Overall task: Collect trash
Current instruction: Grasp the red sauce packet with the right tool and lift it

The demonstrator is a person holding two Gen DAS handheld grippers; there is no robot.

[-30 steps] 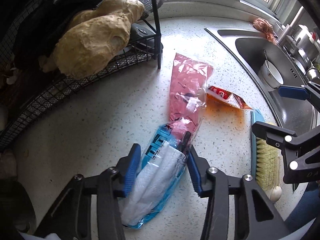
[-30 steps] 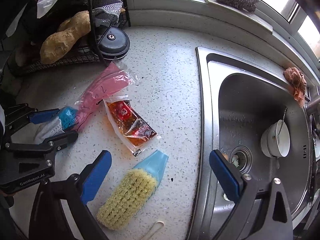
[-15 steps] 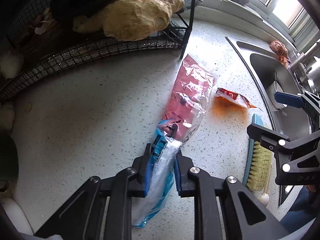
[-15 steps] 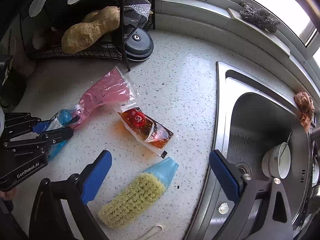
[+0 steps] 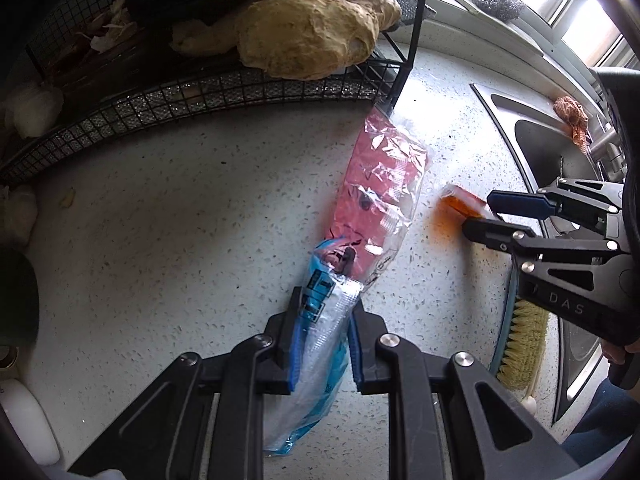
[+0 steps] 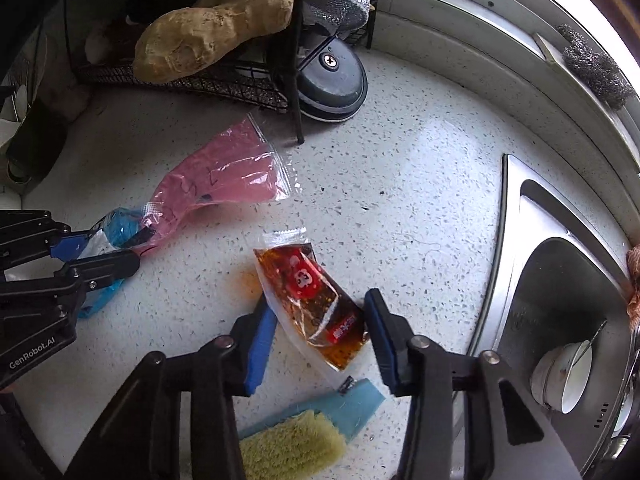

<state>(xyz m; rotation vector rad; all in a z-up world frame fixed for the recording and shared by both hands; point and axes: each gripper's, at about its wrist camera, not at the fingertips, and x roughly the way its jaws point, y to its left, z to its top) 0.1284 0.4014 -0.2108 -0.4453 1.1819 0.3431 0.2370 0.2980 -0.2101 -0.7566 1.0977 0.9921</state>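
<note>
My left gripper is shut on a blue and clear plastic wrapper on the speckled counter; it also shows in the right wrist view. A pink plastic bag lies just ahead of it, overlapping the wrapper's tip, and shows in the right wrist view. My right gripper is open, its fingers straddling a red-brown sauce packet that lies flat on the counter. In the left wrist view the right gripper hides most of the packet.
A black wire rack with a large ginger root stands at the back left. A steel sink holding a white bowl lies to the right. A blue scrub brush lies near the counter's front edge.
My right gripper moved forward and down over the sauce packet and narrowed around it. My left gripper closed on the blue wrapper a second ago and still holds it.
</note>
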